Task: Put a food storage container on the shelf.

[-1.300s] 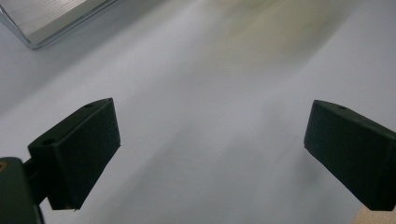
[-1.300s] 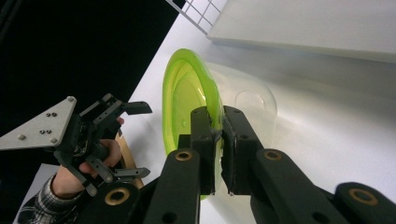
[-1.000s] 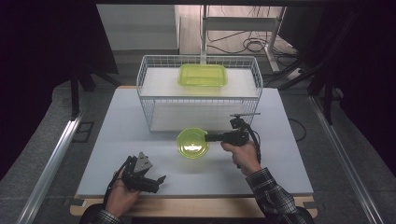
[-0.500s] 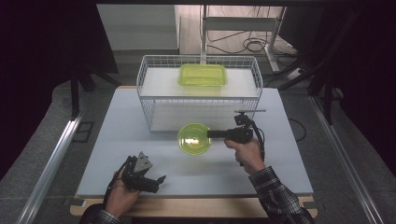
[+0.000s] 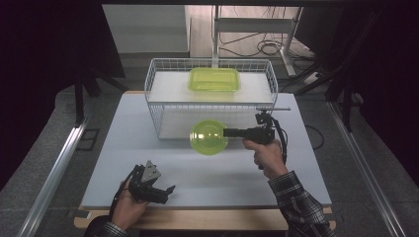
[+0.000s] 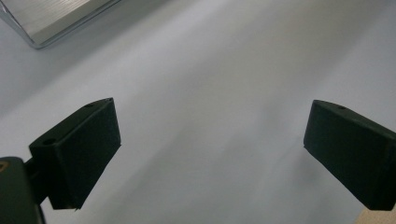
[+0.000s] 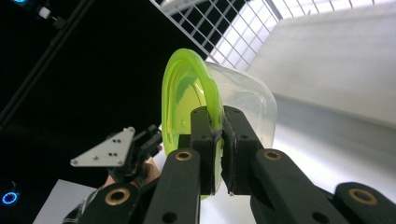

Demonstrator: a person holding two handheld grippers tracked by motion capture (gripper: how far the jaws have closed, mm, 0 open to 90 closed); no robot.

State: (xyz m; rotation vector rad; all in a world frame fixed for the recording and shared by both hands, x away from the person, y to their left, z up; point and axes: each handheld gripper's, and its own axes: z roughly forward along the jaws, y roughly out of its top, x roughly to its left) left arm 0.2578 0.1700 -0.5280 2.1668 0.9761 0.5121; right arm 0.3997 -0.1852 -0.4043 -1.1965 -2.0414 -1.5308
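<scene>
Just in front of the wire basket point(image 5: 210, 106), above the white table point(image 5: 99, 163), my right gripper point(image 5: 226, 132) pinches the rim of a round green bowl point(image 5: 209, 137), its jaws pressed together on the thin plastic edge. From the right gripper view the bowl point(image 7: 210, 98) stands on edge, its green inside facing left and its cloudy clear outside bulging to the right; my jaws cover the lower part of the rim, so I cannot make out how deep the bite goes. Whether the bowl touches the basket wire I cannot tell from above, since its top overlaps the basket's front wall. Behind it, inside the basket, a rectangular green container point(image 5: 214, 79) lies flat on a white base, seen through the mesh. My left gripper point(image 5: 167, 191) rests low near the table's front edge, well apart from the bowl, with its jaws spread wide over bare table point(image 6: 210, 93) and nothing between them. A strip of ridged metal point(image 6: 51, 18) is cut off at the top left corner of the left gripper view. Dark floor and cables point(image 5: 267, 47) lie beyond the table.
</scene>
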